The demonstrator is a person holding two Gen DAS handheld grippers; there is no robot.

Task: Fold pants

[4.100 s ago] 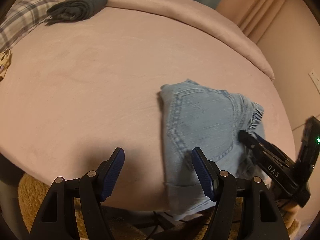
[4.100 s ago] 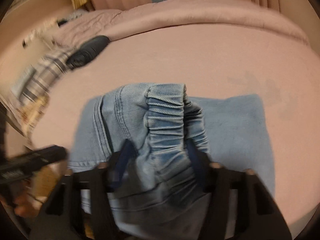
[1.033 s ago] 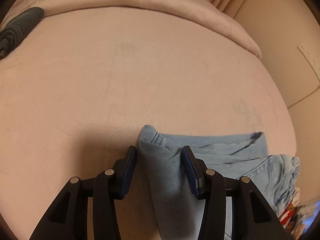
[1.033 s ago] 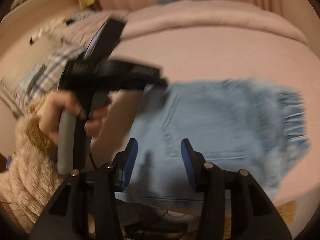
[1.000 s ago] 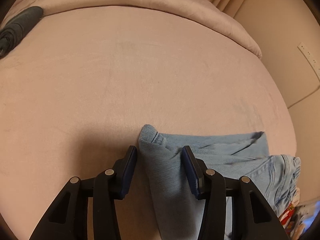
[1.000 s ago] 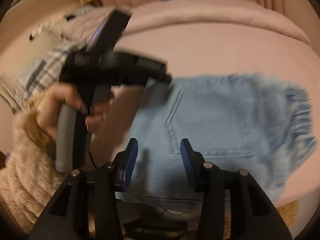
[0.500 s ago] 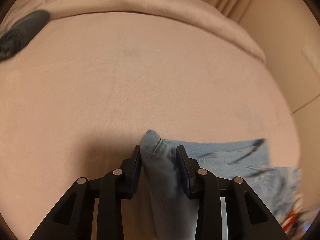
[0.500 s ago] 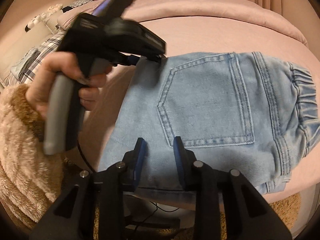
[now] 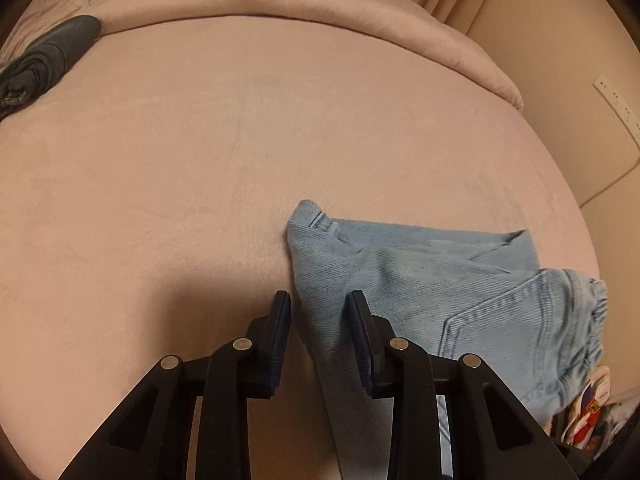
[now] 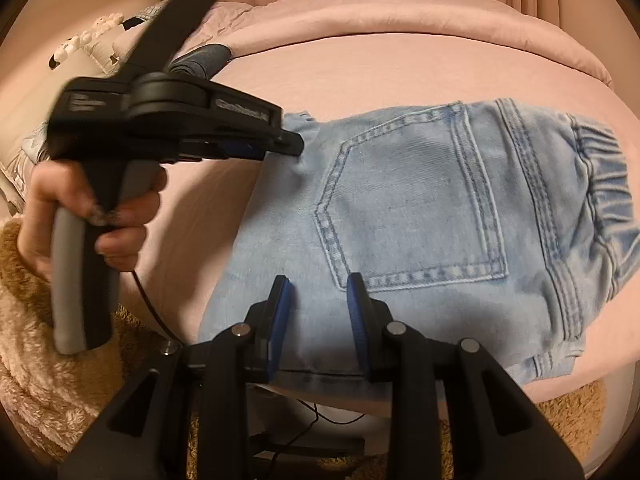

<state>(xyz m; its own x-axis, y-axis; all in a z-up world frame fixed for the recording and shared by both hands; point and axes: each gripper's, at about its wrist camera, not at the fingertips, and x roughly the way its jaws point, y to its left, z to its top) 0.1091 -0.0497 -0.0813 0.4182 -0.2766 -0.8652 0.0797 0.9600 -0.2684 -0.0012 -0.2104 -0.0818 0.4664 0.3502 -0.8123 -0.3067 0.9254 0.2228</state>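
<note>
Light-blue jeans point(image 10: 420, 200), folded small with the back pocket up, lie at the near edge of a pink bed point(image 10: 400, 60). My right gripper point(image 10: 316, 280) pinches their near hem, and denim fills the gap between the blue pads. A person's hand point(image 10: 120, 216) holds my left gripper point(image 10: 294, 146) at the jeans' far left corner, where the cloth puckers. In the left wrist view the left gripper point(image 9: 318, 296) straddles that corner of the jeans point(image 9: 460, 280). Its jaws are closing, with the denim between them.
A dark folded garment point(image 9: 44, 56) lies far left on the bed point(image 9: 200, 160), below the rolled duvet point(image 9: 280, 0). Wide bare bedding spreads beyond the jeans. A fuzzy beige sleeve point(image 10: 32, 360) fills the lower left. A wall with an outlet strip point(image 9: 616, 100) stands to the right.
Both pairs of jaws have narrowed onto the denim: the left on the far corner, the right on the near hem. The left gripper has shifted slightly, and the corner now reaches further past its fingertips.
</note>
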